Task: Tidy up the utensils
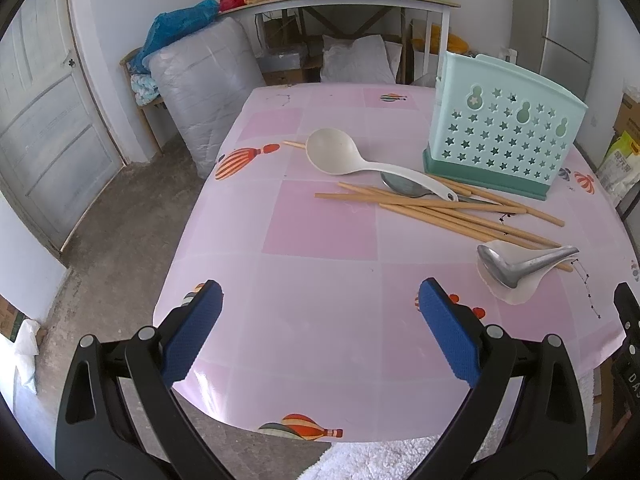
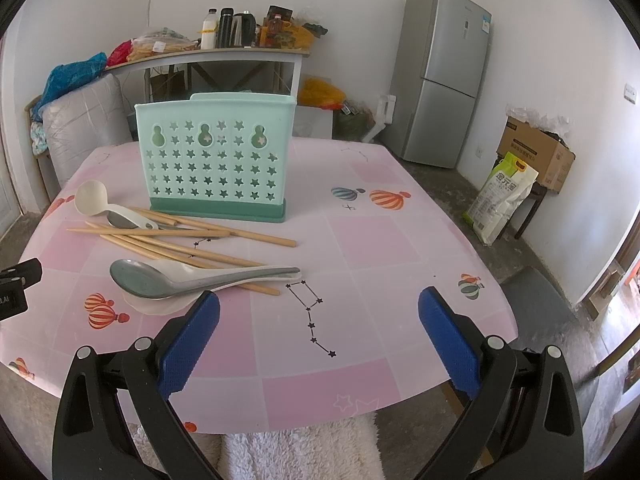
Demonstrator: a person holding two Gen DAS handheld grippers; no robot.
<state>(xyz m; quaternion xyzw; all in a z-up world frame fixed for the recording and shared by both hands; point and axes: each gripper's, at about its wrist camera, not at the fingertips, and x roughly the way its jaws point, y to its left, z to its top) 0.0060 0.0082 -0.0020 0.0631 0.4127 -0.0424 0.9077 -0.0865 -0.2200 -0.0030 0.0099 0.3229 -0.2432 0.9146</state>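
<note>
A mint-green utensil holder (image 1: 504, 142) (image 2: 216, 160) with star cut-outs stands upright on the pink table (image 1: 320, 320) (image 2: 360, 240). In front of it lie several wooden chopsticks (image 1: 440, 210) (image 2: 180, 236), a white ladle (image 1: 336, 152) (image 2: 94, 200) and a small metal spoon (image 1: 404, 188) (image 2: 120, 222) partly under the ladle's handle. Nearer, a grey spoon (image 1: 516, 266) (image 2: 160, 282) rests on a white spoon (image 1: 516, 294) (image 2: 152, 306). My left gripper (image 1: 320, 292) hangs open over the table's near edge, left of the utensils. My right gripper (image 2: 319, 302) is open too, just right of the stacked spoons, holding nothing.
A fluffy white cloth (image 2: 300, 448) lies below the table's near edge. Behind the table stand a cluttered desk (image 2: 224, 54), wrapped bundles (image 1: 200, 96) and a fridge (image 2: 440, 76). A door (image 1: 44, 128) is at the left; a cardboard box (image 2: 536, 152) and a bag (image 2: 500, 200) sit at the right.
</note>
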